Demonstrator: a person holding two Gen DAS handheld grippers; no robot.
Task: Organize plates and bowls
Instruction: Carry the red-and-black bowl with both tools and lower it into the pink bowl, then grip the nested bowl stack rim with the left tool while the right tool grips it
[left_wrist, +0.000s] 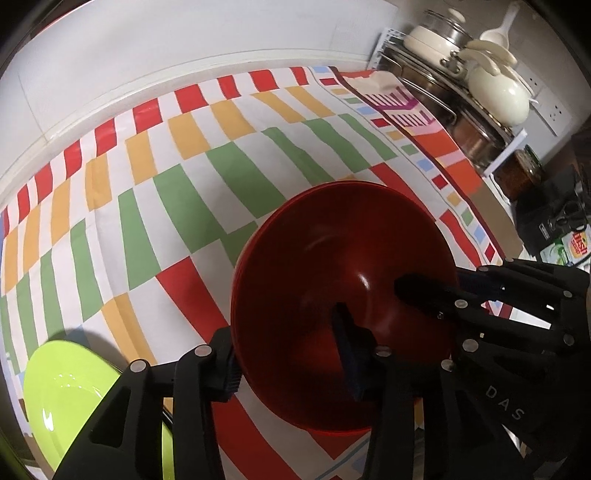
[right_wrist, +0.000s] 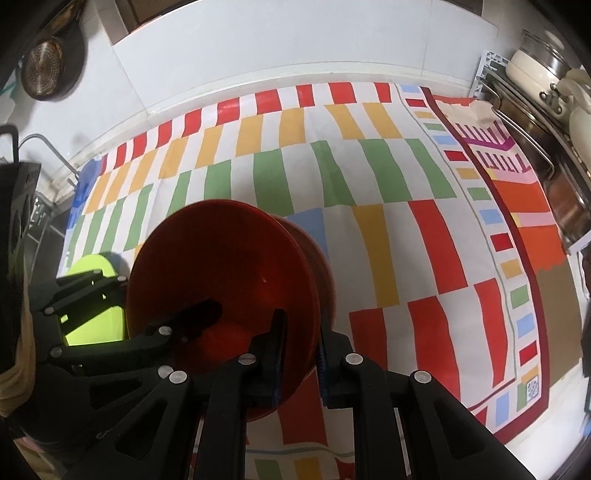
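A stack of dark red bowls (left_wrist: 332, 240) (right_wrist: 221, 251) sits on the striped tablecloth (left_wrist: 184, 166). My left gripper (left_wrist: 284, 339) straddles the near-left rim, one finger inside the top bowl and one outside; the jaws stand apart and the pads are off the rim. My right gripper (right_wrist: 301, 328) is shut on the bowls' right rim, one finger inside and one outside. Each gripper shows in the other's view: the right gripper (left_wrist: 439, 284) and the left gripper (right_wrist: 166, 295). A lime green plate (left_wrist: 66, 391) (right_wrist: 99, 325) lies left of the bowls.
A metal rack of pots, lids and cream cookware (left_wrist: 461, 92) (right_wrist: 535, 110) stands at the right end of the cloth. A dish-soap box (left_wrist: 576, 243) lies beyond it. A white tiled wall runs along the back, with a round pan (right_wrist: 44, 74) hanging at the left.
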